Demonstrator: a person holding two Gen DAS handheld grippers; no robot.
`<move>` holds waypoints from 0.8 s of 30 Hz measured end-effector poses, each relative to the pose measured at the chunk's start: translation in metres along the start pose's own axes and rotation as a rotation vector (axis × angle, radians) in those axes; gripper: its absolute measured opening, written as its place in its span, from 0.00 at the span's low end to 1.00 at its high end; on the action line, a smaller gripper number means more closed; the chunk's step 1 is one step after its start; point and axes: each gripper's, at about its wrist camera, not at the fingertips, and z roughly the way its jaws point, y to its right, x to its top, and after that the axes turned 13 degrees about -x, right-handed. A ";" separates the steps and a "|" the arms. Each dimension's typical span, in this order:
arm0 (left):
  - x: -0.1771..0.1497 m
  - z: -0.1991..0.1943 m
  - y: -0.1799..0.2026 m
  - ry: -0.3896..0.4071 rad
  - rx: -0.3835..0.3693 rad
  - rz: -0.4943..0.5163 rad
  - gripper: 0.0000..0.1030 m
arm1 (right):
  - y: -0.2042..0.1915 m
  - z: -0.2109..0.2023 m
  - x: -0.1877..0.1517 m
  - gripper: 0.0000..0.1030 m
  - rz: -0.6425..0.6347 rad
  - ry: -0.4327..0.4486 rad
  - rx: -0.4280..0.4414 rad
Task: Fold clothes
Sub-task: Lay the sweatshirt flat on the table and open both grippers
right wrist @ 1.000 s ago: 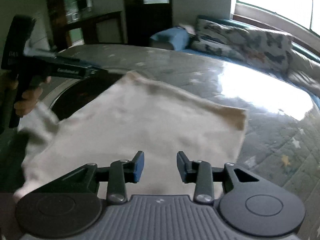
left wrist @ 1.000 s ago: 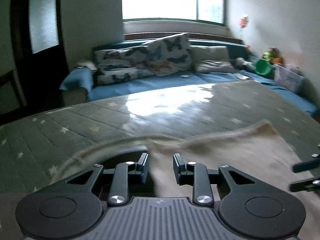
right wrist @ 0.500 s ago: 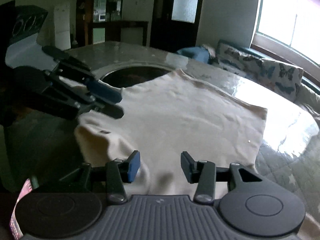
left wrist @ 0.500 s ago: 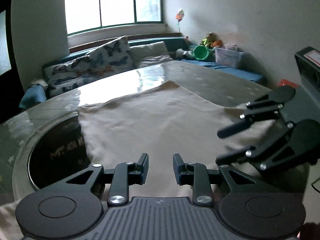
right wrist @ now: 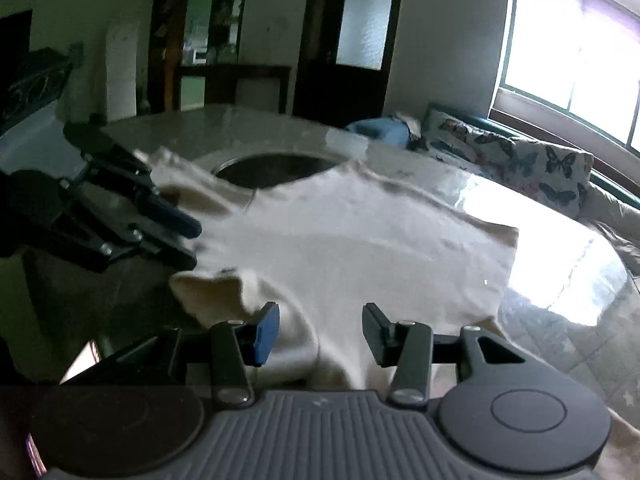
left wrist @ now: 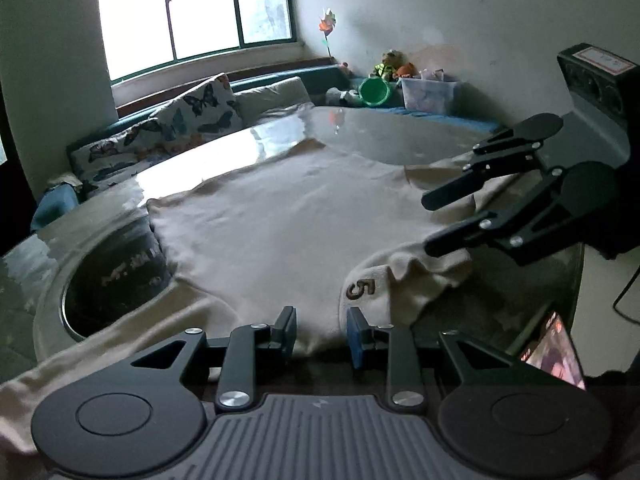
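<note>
A: Shirt (left wrist: 288, 216) is where?
B: Flat on tabletop (left wrist: 400, 136), no fold yet.
A: Grippers?
B: Left gripper (left wrist: 322, 330) & right gripper (right wrist: 318, 330), jaws open, holding nothing.

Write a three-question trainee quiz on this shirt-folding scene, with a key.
1. True or false: both the left gripper and the right gripper are open.
2. Which digit is printed on the shirt?
A. 3
B. 5
C. 8
3. Fill in: the dark round opening in the table is partly covered by the ____.

Key
1. True: the jaws of both stand apart, with cloth lying between them, not pinched.
2. B: a brown 5 shows on the folded-over part near the left gripper.
3. Shirt: its edge drapes over the opening's rim.
</note>
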 end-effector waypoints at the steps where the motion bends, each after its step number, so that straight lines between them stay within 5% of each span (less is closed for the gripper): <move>1: 0.004 -0.003 -0.001 0.017 -0.002 -0.006 0.34 | 0.001 0.002 0.002 0.46 0.018 0.005 -0.001; 9: 0.024 0.008 -0.010 0.088 0.022 -0.088 0.38 | -0.013 0.015 -0.006 0.46 0.010 -0.014 -0.015; 24: 0.005 0.029 -0.007 -0.001 -0.030 -0.078 0.38 | 0.033 -0.013 -0.036 0.48 0.213 -0.037 -0.062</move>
